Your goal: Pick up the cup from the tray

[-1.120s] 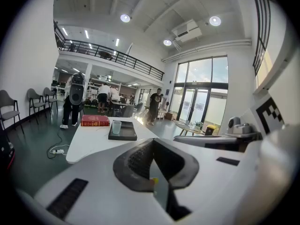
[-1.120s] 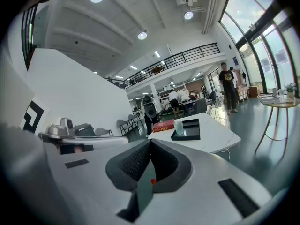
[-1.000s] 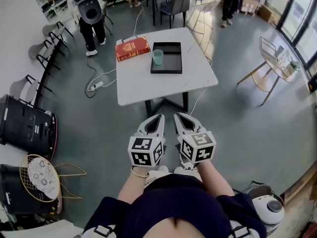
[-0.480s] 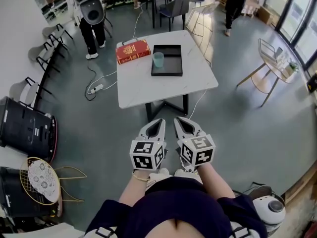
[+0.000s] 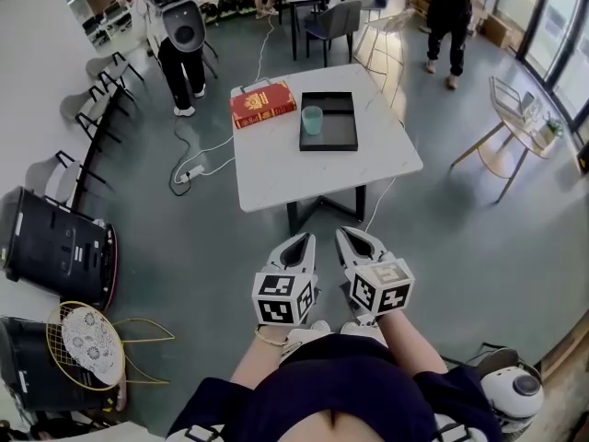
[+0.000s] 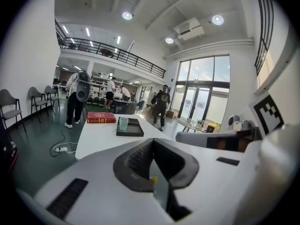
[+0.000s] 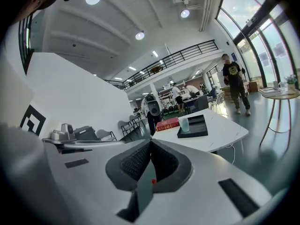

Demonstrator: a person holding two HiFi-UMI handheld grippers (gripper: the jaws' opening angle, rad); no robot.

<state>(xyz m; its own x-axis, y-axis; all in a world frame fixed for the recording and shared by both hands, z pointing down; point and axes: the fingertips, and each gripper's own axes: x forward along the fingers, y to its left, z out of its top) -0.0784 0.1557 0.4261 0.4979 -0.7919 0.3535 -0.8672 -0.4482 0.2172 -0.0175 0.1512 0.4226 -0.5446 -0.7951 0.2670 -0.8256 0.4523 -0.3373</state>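
Table w/ tray & cup shifted down-right in head view; left tongs, right tongs pressed together, empty.

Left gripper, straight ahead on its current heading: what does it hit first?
Nothing close. The shut left gripper points over open floor at the white table; its near edge or top likely comes first, the tray and cup further on. Height against the tabletop is hard to judge.
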